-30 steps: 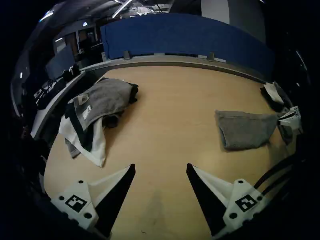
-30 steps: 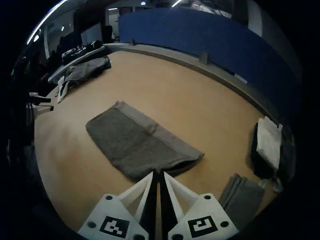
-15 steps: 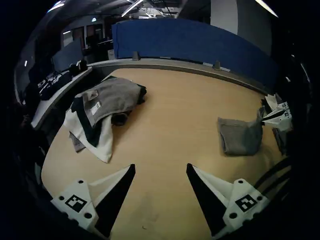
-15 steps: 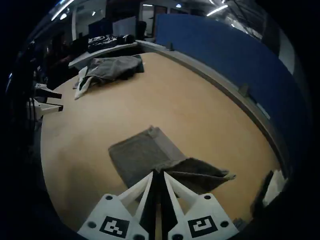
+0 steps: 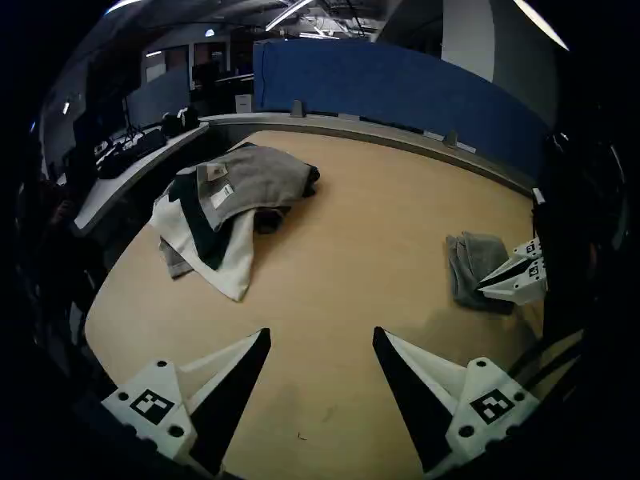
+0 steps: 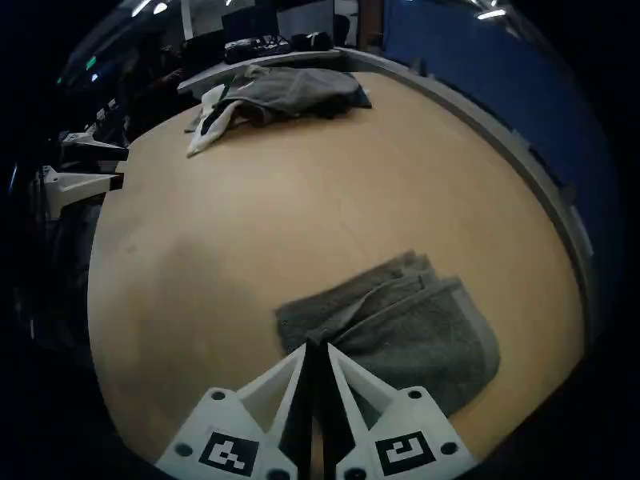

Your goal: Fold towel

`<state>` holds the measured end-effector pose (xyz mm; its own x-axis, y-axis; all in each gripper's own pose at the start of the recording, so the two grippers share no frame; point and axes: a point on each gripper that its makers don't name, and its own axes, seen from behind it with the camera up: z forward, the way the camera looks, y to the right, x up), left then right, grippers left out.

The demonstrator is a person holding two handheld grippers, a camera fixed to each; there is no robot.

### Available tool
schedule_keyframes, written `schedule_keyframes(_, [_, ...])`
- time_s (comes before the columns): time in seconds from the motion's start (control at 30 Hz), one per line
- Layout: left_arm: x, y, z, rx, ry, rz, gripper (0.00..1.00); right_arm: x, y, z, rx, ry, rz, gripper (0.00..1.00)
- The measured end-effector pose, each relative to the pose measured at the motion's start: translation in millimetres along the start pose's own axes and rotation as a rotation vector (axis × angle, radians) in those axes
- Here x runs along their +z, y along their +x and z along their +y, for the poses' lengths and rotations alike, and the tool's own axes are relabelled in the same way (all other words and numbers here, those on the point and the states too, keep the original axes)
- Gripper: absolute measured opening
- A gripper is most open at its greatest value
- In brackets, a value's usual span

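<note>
On the bench (image 5: 360, 224), the right hand-held gripper (image 6: 318, 346) pinches the folded grey towel (image 6: 416, 336); the left hand-held gripper (image 5: 320, 331) gapes wide.

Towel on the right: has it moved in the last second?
Yes. The right tool has drawn one end of the towel over the rest, toward the clothes pile; it now lies doubled, covering less of the table.

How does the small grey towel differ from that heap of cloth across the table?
The grey towel is folded and compact; the heap is loose and rumpled. The grey towel is one colour; the heap mixes grey, white and dark cloth. The grey towel lies at the tips of the right gripper; the heap lies far from them. Both rest on the wooden table.
</note>
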<state>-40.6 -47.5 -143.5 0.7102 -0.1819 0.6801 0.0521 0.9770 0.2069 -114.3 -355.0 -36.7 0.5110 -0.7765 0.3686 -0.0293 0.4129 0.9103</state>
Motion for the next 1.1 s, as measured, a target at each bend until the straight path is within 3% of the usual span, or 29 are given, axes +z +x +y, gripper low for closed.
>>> schedule_keyframes(0.3, [-3.1,-2,2.8,-0.008,-0.008,0.003,0.95,-0.4,-1,1,0.007,-0.005,0.002,0.07])
schedule_keyframes(0.57, [-1.7,0,3.6,0.003,-0.005,0.004,0.95,-20.4,6,5,0.048,-0.02,0.067,0.51])
schedule_keyframes(0.73, [0.6,0,5.3,0.007,-0.006,0.002,0.95,-40.9,3,14,0.061,-0.054,0.099,0.89])
schedule_keyframes(0.87, [2.8,3,8.3,0.019,-0.009,0.002,0.95,-58.1,-5,26,0.088,-0.101,0.12,0.99])
schedule_keyframes(1.1, [5.9,9,14.9,0.036,-0.021,0.007,0.95,-73.1,-33,40,0.162,-0.145,0.121,1.0])
